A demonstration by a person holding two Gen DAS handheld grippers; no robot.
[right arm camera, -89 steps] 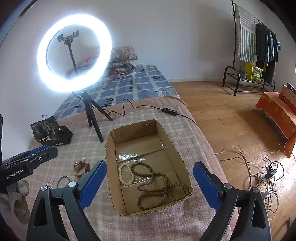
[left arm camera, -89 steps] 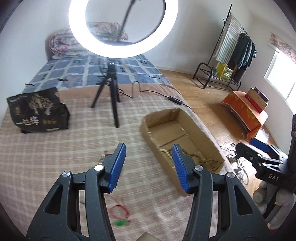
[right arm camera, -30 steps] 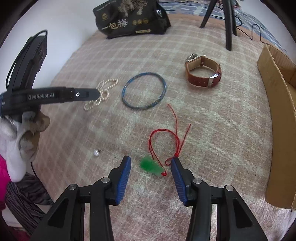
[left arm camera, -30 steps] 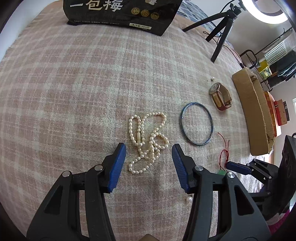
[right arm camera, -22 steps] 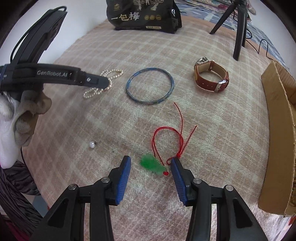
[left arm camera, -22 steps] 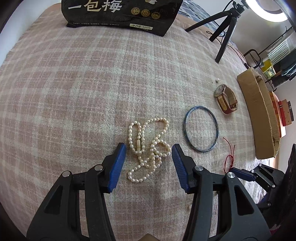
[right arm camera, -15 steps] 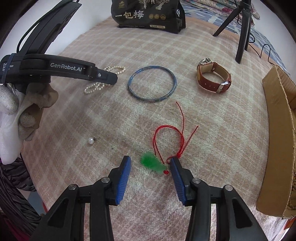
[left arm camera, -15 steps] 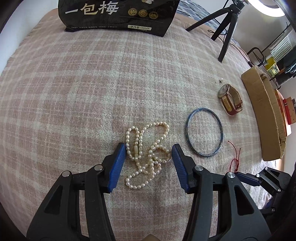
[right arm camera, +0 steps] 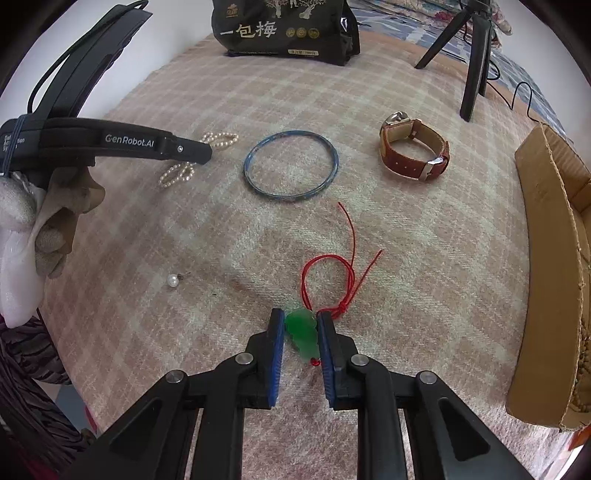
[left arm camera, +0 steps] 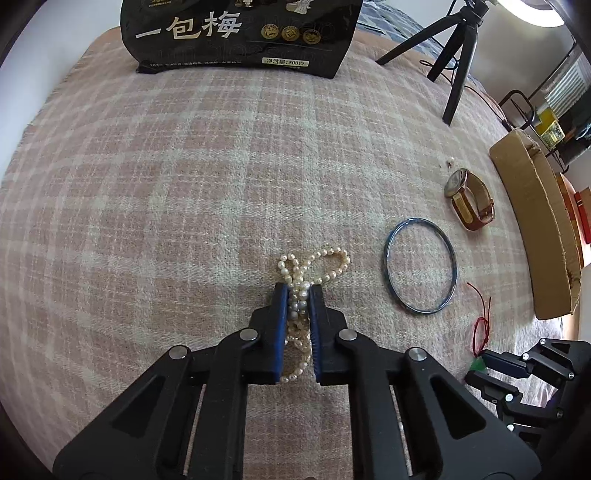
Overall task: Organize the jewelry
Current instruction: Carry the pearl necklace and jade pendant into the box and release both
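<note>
Blanket edge curves away far to the left of my left tool, with a broad stretch of bare plaid cloth on that side and ahead, up to the black bag. To its right the room is tighter: the blue bangle lies near, the brown watch beyond it, then the wall of the cardboard box along the bed's right edge. My left tool has just been closing and now pinches the pearl necklace between its blue pads, with loops spilling out ahead of the tips; half a second ago the jaws stood wide on either side of the strand.

My right tool has just been closing too, and its pads now press the green pendant, whose red cord loops forward on the blanket. Earlier the pendant lay loose between parted jaws. Left of this tool lies a single pearl stud with bare cloth around it; the box stands well to the right, and the tripod leg far ahead.
</note>
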